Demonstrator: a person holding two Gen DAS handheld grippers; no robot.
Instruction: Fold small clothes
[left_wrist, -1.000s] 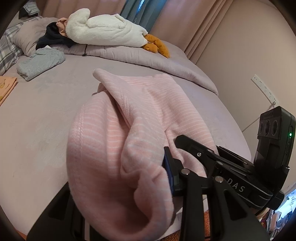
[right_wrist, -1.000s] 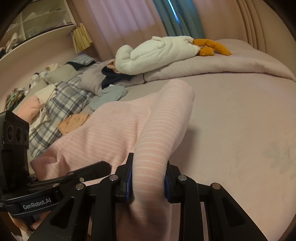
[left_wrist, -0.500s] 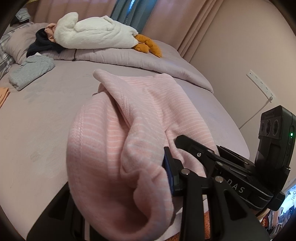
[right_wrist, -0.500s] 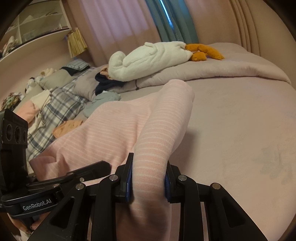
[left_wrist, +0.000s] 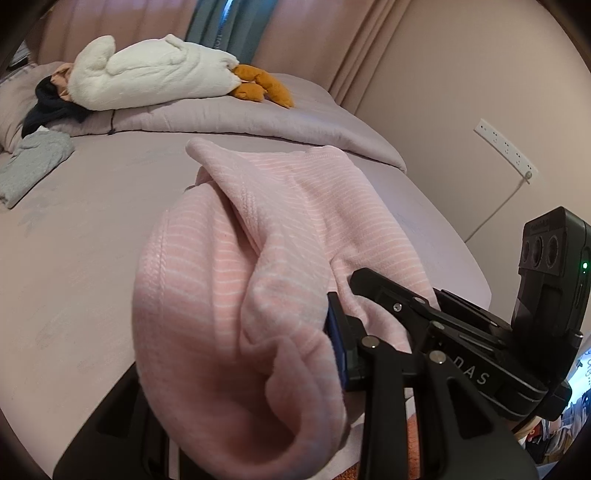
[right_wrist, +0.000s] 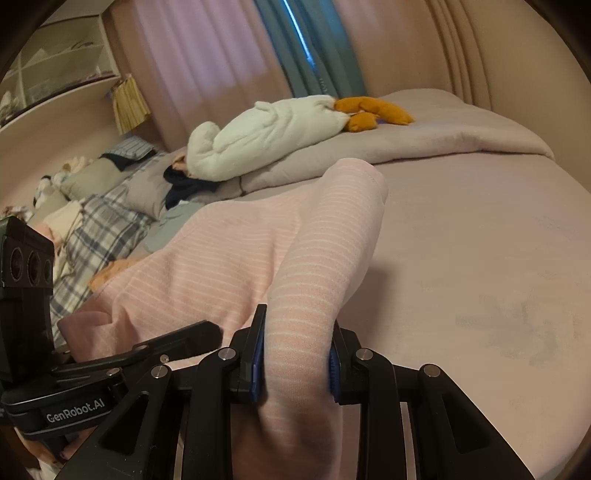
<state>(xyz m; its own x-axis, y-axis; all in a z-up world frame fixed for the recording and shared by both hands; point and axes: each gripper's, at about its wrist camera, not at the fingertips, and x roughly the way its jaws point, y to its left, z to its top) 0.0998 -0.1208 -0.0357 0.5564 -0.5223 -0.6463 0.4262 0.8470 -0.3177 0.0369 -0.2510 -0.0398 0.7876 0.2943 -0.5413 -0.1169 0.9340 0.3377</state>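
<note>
A pink garment with thin white stripes hangs between my two grippers above the mauve bed. My left gripper is shut on one bunched edge; the cloth drapes over it and hides the left finger. My right gripper is shut on another folded edge of the garment, gripped between the blue pads. The right gripper's body shows in the left wrist view, and the left gripper's body shows in the right wrist view.
A white plush goose with orange feet lies on a folded duvet at the bed's far side. A grey garment lies at the left. Plaid bedding and pillows and shelves stand left. A wall socket strip is right.
Both grippers keep their hold on the pink garment. The views have swung, and the goose and grey garment have shifted in the frames.
</note>
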